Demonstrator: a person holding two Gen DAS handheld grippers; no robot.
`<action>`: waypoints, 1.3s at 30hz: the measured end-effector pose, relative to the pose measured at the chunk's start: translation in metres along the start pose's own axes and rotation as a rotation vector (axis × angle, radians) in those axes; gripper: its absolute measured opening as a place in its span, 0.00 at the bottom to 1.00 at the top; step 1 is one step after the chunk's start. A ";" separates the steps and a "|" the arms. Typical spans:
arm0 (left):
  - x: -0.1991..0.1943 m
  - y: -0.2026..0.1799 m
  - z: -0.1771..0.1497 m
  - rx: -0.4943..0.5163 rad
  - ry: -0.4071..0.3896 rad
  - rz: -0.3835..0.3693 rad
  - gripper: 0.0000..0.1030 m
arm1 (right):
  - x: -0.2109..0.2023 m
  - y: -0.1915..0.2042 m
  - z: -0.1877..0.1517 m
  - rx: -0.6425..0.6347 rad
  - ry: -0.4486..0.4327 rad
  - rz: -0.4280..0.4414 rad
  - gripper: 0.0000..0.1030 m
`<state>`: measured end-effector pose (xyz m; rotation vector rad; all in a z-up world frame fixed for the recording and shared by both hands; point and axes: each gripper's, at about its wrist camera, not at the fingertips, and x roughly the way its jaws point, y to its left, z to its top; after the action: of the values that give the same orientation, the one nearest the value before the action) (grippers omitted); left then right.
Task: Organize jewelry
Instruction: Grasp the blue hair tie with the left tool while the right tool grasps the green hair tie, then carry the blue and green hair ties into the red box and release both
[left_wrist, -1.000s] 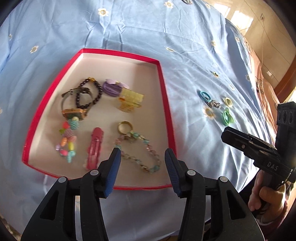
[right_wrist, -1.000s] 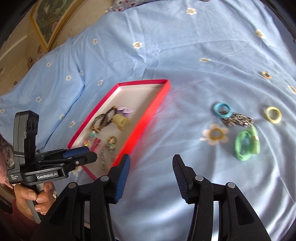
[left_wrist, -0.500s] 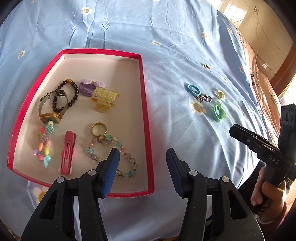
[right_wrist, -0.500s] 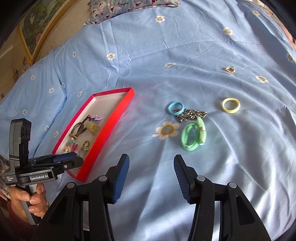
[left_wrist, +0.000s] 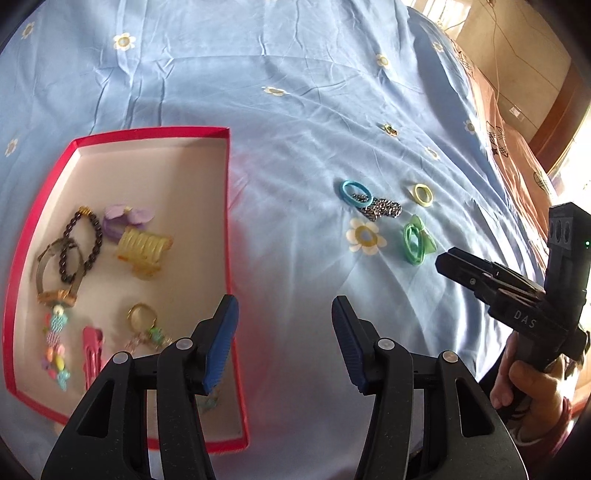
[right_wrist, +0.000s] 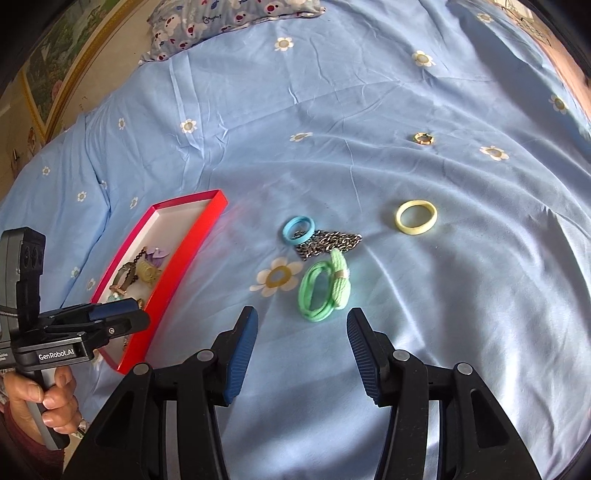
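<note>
Nearest the right wrist camera, the right gripper (right_wrist: 301, 349) stood with its blue-padded fingers (right_wrist: 242, 352) partly spread and nothing between them, above bare blue bedsheet (right_wrist: 461, 295). Just beyond the fingertips lay a green hair tie (right_wrist: 323, 290) beside a printed daisy. Past it, a blue ring (right_wrist: 298, 229) touched a silver chain (right_wrist: 328, 242), and a pale yellow ring (right_wrist: 416, 218) lay apart to the right. Farther still, a small gold ring (right_wrist: 423, 138) sat alone on the sheet. At the far edge, a patterned pillow (right_wrist: 229, 16) rested at the head of the bed.

In the left wrist view, the left gripper (left_wrist: 284, 343) likewise had its fingers (left_wrist: 219, 347) about half apart and empty, hovering over the right edge of the red tray (left_wrist: 236, 332). Inside the tray, from near to far, lay a pink hair clip (left_wrist: 91, 356), a colourful bead string (left_wrist: 56, 349), a gold ring with a beaded chain (left_wrist: 142, 317), a watch (left_wrist: 55, 275), a dark bead bracelet (left_wrist: 83, 245), a yellow claw clip (left_wrist: 144, 249) and a purple clip (left_wrist: 123, 218). A hand (left_wrist: 532, 387) gripped the right tool's handle at the right edge.
</note>
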<state>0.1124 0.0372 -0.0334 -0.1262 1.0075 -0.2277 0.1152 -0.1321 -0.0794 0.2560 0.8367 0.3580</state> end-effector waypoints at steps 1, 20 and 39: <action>0.004 -0.003 0.004 0.003 0.003 -0.004 0.50 | 0.002 -0.002 0.002 -0.001 0.003 -0.004 0.50; 0.090 -0.051 0.080 0.040 0.030 -0.059 0.50 | 0.017 -0.025 0.017 0.015 -0.009 -0.019 0.11; 0.081 -0.042 0.067 0.000 0.013 -0.164 0.02 | 0.006 -0.027 0.014 0.050 -0.029 0.004 0.11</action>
<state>0.2051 -0.0231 -0.0555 -0.2072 1.0113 -0.3783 0.1353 -0.1551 -0.0837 0.3093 0.8174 0.3369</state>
